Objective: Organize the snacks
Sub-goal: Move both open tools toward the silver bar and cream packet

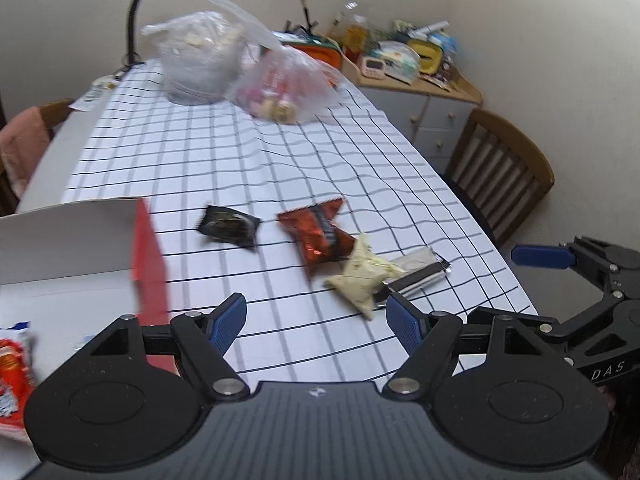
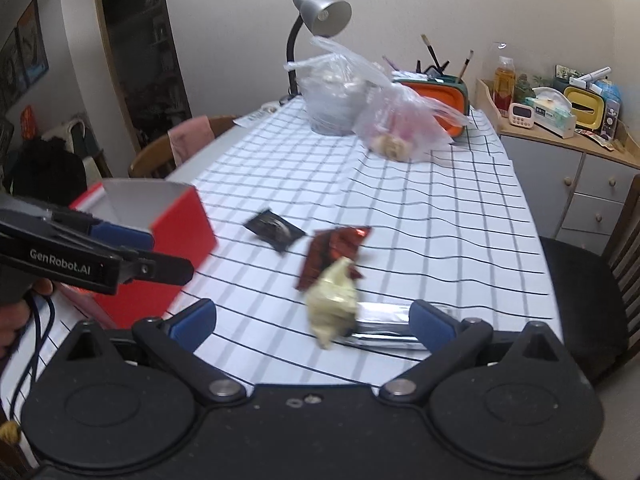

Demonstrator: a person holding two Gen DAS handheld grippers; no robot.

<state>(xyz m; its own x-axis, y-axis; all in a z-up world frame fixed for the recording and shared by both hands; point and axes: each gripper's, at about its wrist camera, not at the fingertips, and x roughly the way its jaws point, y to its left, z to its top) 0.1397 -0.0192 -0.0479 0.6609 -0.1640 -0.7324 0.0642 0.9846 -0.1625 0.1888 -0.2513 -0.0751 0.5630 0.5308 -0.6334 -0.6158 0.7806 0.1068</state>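
Note:
Four snack packets lie on the checked tablecloth: a black one [image 1: 229,226] [image 2: 275,229], a red-brown one [image 1: 320,236] [image 2: 330,254], a cream one [image 1: 360,274] [image 2: 332,304] and a silver one [image 1: 420,268] [image 2: 384,326]. A red box [image 1: 148,256] [image 2: 176,248] with a white inside stands at the left and holds a red-and-white packet [image 1: 14,376]. My left gripper [image 1: 316,320] is open just short of the packets, nothing between its pads. My right gripper [image 2: 312,320] is open wide, with the cream and silver packets lying between its fingers, untouched.
Two clear plastic bags [image 1: 200,60] [image 1: 288,84] of food and a desk lamp [image 2: 320,16] stand at the table's far end. A wooden chair [image 1: 500,176] and a cluttered cabinet [image 2: 560,148] are on the right. Another chair with a pink cloth [image 2: 188,140] is on the left.

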